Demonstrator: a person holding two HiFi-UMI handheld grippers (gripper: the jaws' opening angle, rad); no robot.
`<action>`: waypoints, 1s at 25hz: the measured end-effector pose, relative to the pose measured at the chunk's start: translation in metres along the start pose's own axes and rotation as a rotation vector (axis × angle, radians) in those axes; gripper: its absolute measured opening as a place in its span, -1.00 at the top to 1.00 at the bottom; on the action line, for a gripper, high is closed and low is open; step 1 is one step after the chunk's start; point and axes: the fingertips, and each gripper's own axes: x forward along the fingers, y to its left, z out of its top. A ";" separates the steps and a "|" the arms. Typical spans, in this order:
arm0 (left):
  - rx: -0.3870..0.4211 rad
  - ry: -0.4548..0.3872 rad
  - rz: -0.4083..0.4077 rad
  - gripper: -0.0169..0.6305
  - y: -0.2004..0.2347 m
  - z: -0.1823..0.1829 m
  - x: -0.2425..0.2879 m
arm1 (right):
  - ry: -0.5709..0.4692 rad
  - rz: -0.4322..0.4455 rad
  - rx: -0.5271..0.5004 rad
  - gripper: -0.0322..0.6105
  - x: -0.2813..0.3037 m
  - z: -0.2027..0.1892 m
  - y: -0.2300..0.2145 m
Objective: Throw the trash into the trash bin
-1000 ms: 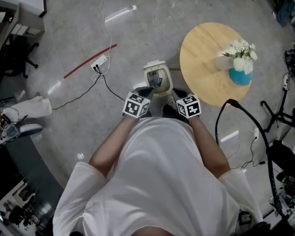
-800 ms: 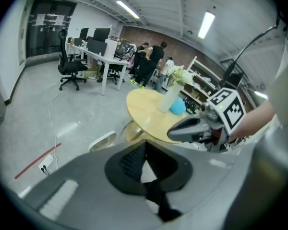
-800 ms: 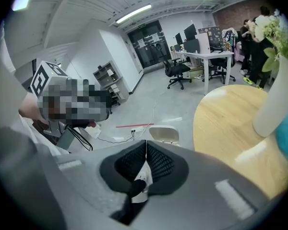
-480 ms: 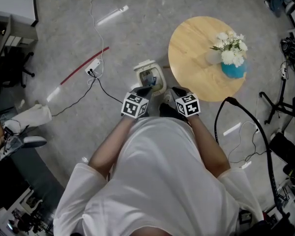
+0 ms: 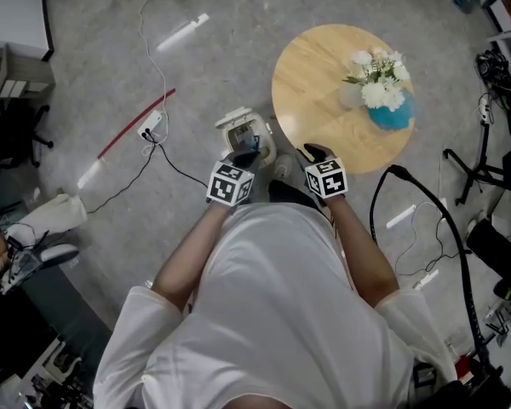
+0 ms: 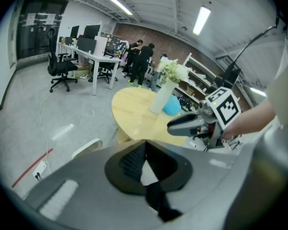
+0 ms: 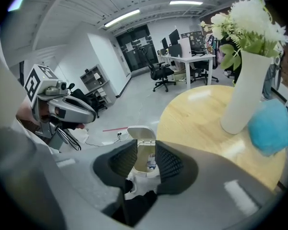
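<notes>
**Head view:** a person in a white shirt stands over the trash bin, which sits lid-up on the grey floor. The bin is just left of a round wooden surface that carries a vase of flowers and a blue ball. The left hand-held gripper points at the bin's near rim. The right hand-held gripper points at the near edge of the surface, beside the bin. Some blue and white trash lies inside the bin.

**Left gripper view:** the left hand-held gripper's jaws are pressed together at the tips and pinch nothing. Beyond them are the surface, the vase and the right hand-held gripper.

**Right gripper view:** the right hand-held gripper's jaws stand spread, having just been opening, with nothing between the pads. Through the gap shows the bin, well below, with the trash in it. The left hand-held gripper is at the left.
</notes>
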 end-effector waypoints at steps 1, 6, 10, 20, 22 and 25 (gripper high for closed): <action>0.001 0.000 0.000 0.93 -0.001 0.001 0.001 | -0.003 -0.011 0.005 0.52 -0.002 0.001 -0.006; -0.001 0.007 0.003 0.93 -0.001 0.003 0.003 | -0.024 -0.060 0.043 0.50 -0.010 0.005 -0.038; 0.010 0.025 -0.002 0.94 -0.002 0.004 0.010 | -0.043 -0.097 0.062 0.50 -0.019 0.008 -0.057; 0.038 0.020 -0.006 0.93 -0.012 0.029 0.036 | -0.073 -0.169 0.109 0.50 -0.045 -0.004 -0.099; 0.045 0.017 -0.009 0.93 -0.017 0.035 0.043 | -0.077 -0.184 0.118 0.50 -0.050 -0.009 -0.109; 0.063 0.020 -0.021 0.93 -0.026 0.043 0.054 | -0.083 -0.205 0.130 0.49 -0.059 -0.013 -0.124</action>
